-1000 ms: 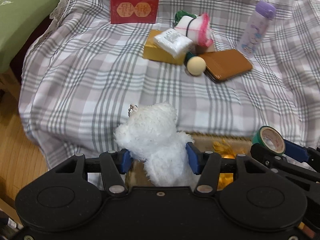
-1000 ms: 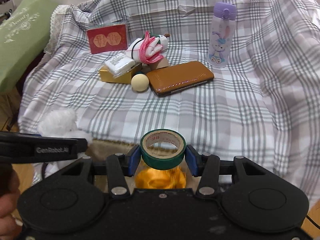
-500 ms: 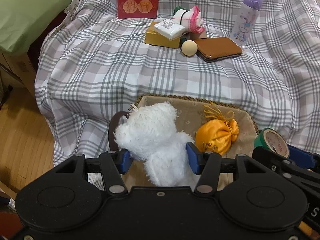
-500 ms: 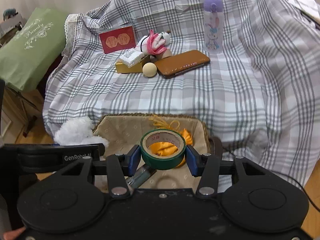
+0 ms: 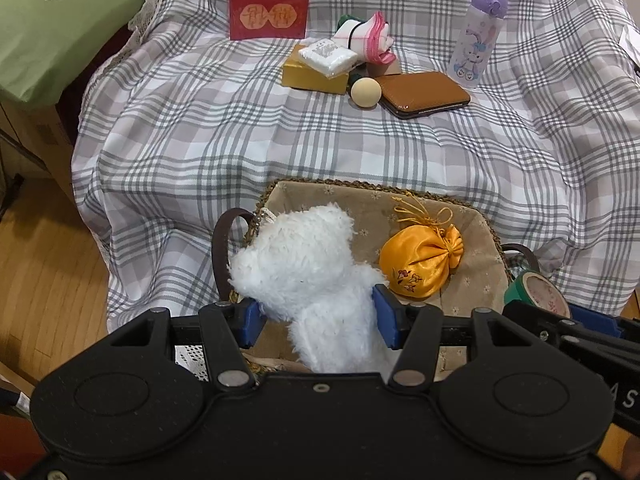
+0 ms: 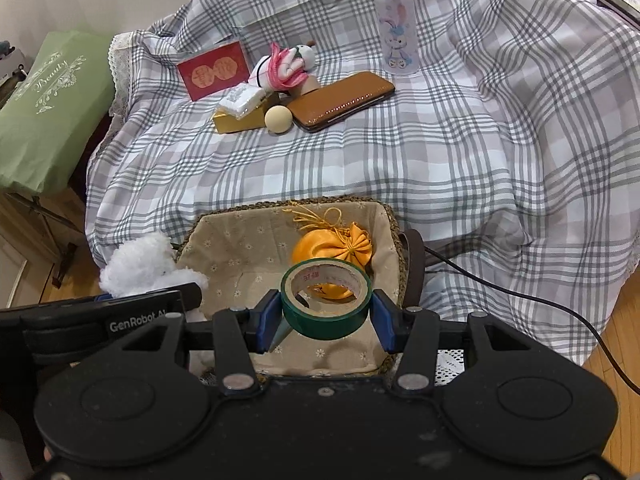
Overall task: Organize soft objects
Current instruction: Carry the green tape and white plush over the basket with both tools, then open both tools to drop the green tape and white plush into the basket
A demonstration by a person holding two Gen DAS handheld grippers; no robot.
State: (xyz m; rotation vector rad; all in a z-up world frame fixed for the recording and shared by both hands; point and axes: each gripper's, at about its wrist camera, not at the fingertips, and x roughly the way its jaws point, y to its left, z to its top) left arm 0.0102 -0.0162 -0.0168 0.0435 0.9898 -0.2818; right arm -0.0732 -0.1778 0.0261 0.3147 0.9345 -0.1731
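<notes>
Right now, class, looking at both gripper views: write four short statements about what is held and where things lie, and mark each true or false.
1. The left gripper holds a white plush toy. True.
2. The right gripper holds a cream ball. False: it grips a green tape roll; the ball lies on the plaid cloth.
3. The orange pouch lies in the basket. True.
4. The purple-capped bottle lies flat. False: it stands upright.

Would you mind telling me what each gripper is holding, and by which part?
The left gripper grips the white plush toy across its body; the right gripper clamps the green tape roll by its outer sides.
</notes>
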